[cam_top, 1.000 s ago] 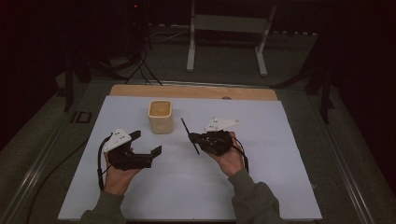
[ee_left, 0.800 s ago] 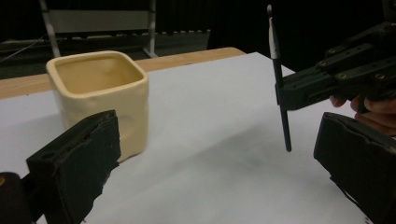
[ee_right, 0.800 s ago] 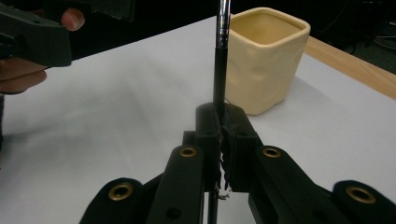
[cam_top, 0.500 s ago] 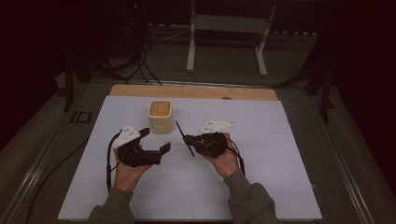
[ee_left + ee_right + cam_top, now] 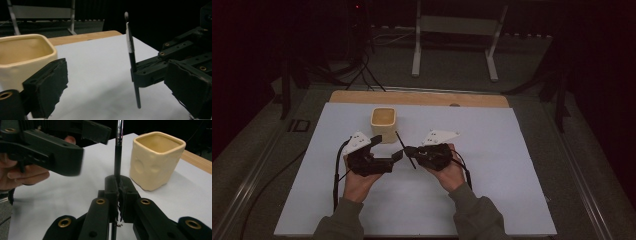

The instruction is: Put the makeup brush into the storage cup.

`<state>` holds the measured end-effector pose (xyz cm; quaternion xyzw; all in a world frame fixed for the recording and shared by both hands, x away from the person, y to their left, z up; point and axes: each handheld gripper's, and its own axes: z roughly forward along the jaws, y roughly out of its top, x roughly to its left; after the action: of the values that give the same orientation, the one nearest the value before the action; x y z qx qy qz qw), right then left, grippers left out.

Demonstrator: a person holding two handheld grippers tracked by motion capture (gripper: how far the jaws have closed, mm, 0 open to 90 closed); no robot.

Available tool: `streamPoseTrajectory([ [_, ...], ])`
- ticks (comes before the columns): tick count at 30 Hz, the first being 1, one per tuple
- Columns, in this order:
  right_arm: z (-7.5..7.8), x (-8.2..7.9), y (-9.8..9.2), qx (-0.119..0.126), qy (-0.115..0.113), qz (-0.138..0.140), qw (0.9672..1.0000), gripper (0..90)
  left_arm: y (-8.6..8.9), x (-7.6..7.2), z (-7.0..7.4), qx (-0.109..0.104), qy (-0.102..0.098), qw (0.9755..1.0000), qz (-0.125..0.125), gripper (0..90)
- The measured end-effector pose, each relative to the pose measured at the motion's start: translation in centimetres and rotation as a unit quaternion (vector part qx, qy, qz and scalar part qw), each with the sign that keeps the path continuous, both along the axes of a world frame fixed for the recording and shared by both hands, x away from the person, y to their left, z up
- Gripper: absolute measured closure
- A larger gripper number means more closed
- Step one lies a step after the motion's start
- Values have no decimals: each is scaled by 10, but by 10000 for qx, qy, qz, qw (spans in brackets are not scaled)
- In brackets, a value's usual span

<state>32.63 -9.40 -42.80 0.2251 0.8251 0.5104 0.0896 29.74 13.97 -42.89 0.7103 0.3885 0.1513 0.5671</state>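
Your right claw (image 5: 408, 150) is clenched on a thin black brush (image 5: 405, 150). In the right gripper view its two jaws are pressed tight together on the brush's (image 5: 117, 160) dark handle, and the shiny metal part goes up out of the top of the picture.

In the left gripper view the brush (image 5: 132, 62) stands almost upright, with its pale tip at the top and its lower end just above the white worktop (image 5: 100, 75).

Your left claw (image 5: 394, 156) is released. Its jaws stand wide apart and have just been closing a little, and the pads press on nothing. It sits just beside the right claw, facing the brush.

A cream square cup (image 5: 383, 123) stands upright on the worktop (image 5: 512, 165), just behind both claws and near the brush tip. It looks empty.
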Motion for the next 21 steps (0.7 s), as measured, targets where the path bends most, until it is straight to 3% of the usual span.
streamPoseTrajectory([
  [9, 1, -1, 2, 68, -23, 37, 10000, 857, -2, 3, 1, -435, -42, 9987, -276, 506],
  [10, 1, -1, 2, 68, -23, 37, 10000, 857, -2, 3, 0, -462, -24, 9984, -321, 506],
  [16, 1, -2, 4, 55, -47, 87, 9999, 857, -10, 5, 0, -358, 70, 9986, -376, 821],
  [18, 1, -2, 3, 63, -49, 102, 9999, 853, -10, 6, 0, -445, 111, 9978, -469, 850],
  [20, 1, -2, 3, 48, -72, 97, 9999, 835, -12, 5, 2, -368, 52, 9983, -441, 859],
  [21, 1, -2, 4, 56, -52, 101, 9999, 703, -12, 5, 2, -364, 49, 9983, -459, 860],
])
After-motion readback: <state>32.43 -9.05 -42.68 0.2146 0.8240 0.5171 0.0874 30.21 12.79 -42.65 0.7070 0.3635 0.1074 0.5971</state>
